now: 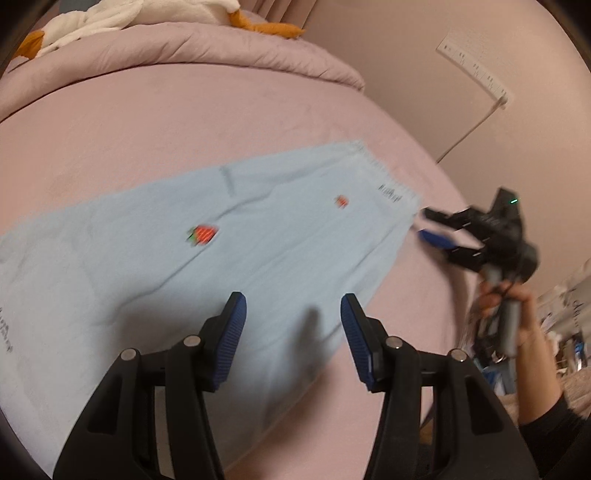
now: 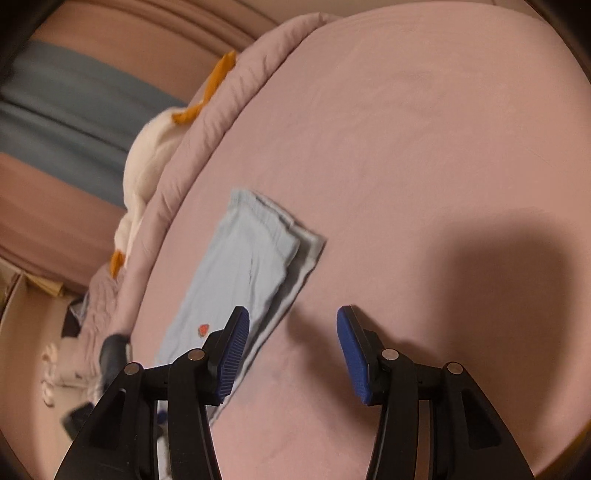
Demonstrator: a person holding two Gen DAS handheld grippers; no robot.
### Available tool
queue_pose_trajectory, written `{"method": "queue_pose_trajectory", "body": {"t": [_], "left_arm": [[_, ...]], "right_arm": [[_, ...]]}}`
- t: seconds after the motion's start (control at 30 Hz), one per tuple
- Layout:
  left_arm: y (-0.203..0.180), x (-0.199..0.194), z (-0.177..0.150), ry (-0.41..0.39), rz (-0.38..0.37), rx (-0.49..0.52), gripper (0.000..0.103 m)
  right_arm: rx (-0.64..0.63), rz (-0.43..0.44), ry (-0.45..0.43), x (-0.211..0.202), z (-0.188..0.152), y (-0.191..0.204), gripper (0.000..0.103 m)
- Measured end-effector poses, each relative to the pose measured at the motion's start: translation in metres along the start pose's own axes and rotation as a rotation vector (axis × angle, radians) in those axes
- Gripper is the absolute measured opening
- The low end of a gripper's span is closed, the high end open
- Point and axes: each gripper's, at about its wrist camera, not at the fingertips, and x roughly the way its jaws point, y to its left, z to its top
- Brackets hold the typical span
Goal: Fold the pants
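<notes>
Light blue pants (image 1: 207, 258) with small red strawberry marks lie flat on the pink bed, folded lengthwise with one leg over the other. In the right wrist view the pants (image 2: 243, 273) run from the waistband at the top down to the lower left. My left gripper (image 1: 291, 310) is open and empty, hovering over the pants' near edge. My right gripper (image 2: 291, 332) is open and empty, over the bed just right of the pants. In the left wrist view the right gripper (image 1: 432, 225) sits open beside the pants' far end, held by a hand.
The pink bed sheet (image 2: 406, 147) spreads around the pants. A rolled pink duvet (image 1: 184, 48) and a white and orange plush toy (image 1: 110, 18) lie along the far side. A wall power strip (image 1: 476, 70) with a cable is beyond the bed edge.
</notes>
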Motion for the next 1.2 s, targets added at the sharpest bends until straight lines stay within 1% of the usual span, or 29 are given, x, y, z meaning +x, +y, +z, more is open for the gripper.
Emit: {"method": "queue_pose_trajectory", "body": {"t": [0.07,0.13,0.23,0.3,0.33,0.37,0.4,0.47,0.5,0.53,0.57,0.63,0.7,0.73,0.77,0.8,0.83,0.87,0.9,0.93,0.97,1.0,1.1,1.2], "left_arm": [[-0.001,0.004,0.007,-0.01,-0.06,-0.049,0.053],[0.003,0.016,0.017,-0.007,-0.149,-0.148,0.053],[0.007,0.033,0.028,0.0,-0.216,-0.257,0.053],[0.01,0.044,0.036,0.001,-0.252,-0.321,0.053],[0.011,0.045,0.035,0.002,-0.263,-0.336,0.053],[0.013,0.048,0.037,0.002,-0.28,-0.359,0.053],[0.016,0.052,0.038,0.004,-0.294,-0.384,0.053],[0.021,0.058,0.037,0.026,-0.281,-0.417,0.053],[0.028,0.07,0.032,0.072,-0.25,-0.458,0.047],[0.033,0.073,0.03,0.078,-0.251,-0.479,0.033],[0.04,0.073,0.027,0.064,-0.255,-0.504,0.028],[0.052,0.073,0.022,0.073,-0.286,-0.558,0.013],[0.058,0.07,0.02,0.077,-0.287,-0.574,0.009],[0.058,0.067,0.02,0.073,-0.29,-0.577,0.01],[0.056,0.065,0.022,0.068,-0.288,-0.576,0.013],[0.054,0.062,0.023,0.062,-0.297,-0.578,0.026],[0.052,0.056,0.024,0.044,-0.328,-0.584,0.049],[0.05,0.052,0.025,0.027,-0.348,-0.59,0.061],[0.046,0.039,0.025,-0.017,-0.366,-0.604,0.083],[0.044,0.034,0.022,-0.044,-0.363,-0.608,0.094],[0.043,0.022,0.022,-0.085,-0.359,-0.61,0.094],[0.042,0.012,0.023,-0.108,-0.373,-0.602,0.094],[0.038,0.002,0.024,-0.111,-0.418,-0.592,0.094],[0.039,-0.003,0.02,-0.122,-0.435,-0.601,0.093]], "right_arm": [[-0.011,0.002,-0.011,0.009,0.01,0.007,0.05],[-0.008,0.006,-0.016,0.019,0.019,0.009,0.05],[-0.01,0.001,-0.045,0.028,0.025,0.01,0.05],[-0.009,0.01,-0.064,0.028,0.026,0.008,0.035],[-0.004,0.008,-0.059,0.03,0.027,0.007,0.021],[-0.002,0.011,-0.057,0.029,0.026,0.006,0.012],[-0.006,0.024,-0.063,0.025,0.025,0.006,0.011],[-0.046,0.053,-0.098,0.014,0.022,0.014,0.008],[-0.068,0.054,-0.109,0.013,0.022,0.018,0.008],[-0.084,0.028,-0.107,0.014,0.022,0.02,0.008],[-0.088,-0.014,-0.083,0.022,0.024,0.019,0.008],[-0.059,-0.059,-0.04,0.035,0.026,0.011,0.008],[-0.071,-0.067,-0.053,0.034,0.025,0.015,0.008],[-0.114,-0.058,-0.079,0.028,0.023,0.026,0.008],[-0.147,-0.044,-0.097,0.024,0.022,0.036,0.008],[-0.215,-0.033,-0.121,0.017,0.018,0.054,0.008],[-0.268,-0.045,-0.138,0.012,0.014,0.068,0.008],[-0.348,-0.052,-0.157,0.007,0.007,0.088,0.008],[-0.41,-0.056,-0.17,0.004,0.001,0.102,0.008],[-0.479,-0.061,-0.179,0.001,-0.008,0.118,0.008],[-0.548,-0.065,-0.184,0.001,-0.018,0.134,0.008],[-0.6,-0.061,-0.181,0.002,-0.028,0.146,0.008],[-0.737,-0.047,-0.155,0.009,-0.06,0.175,0.008],[-0.84,-0.036,-0.127,0.023,-0.092,0.195,0.008]]}}
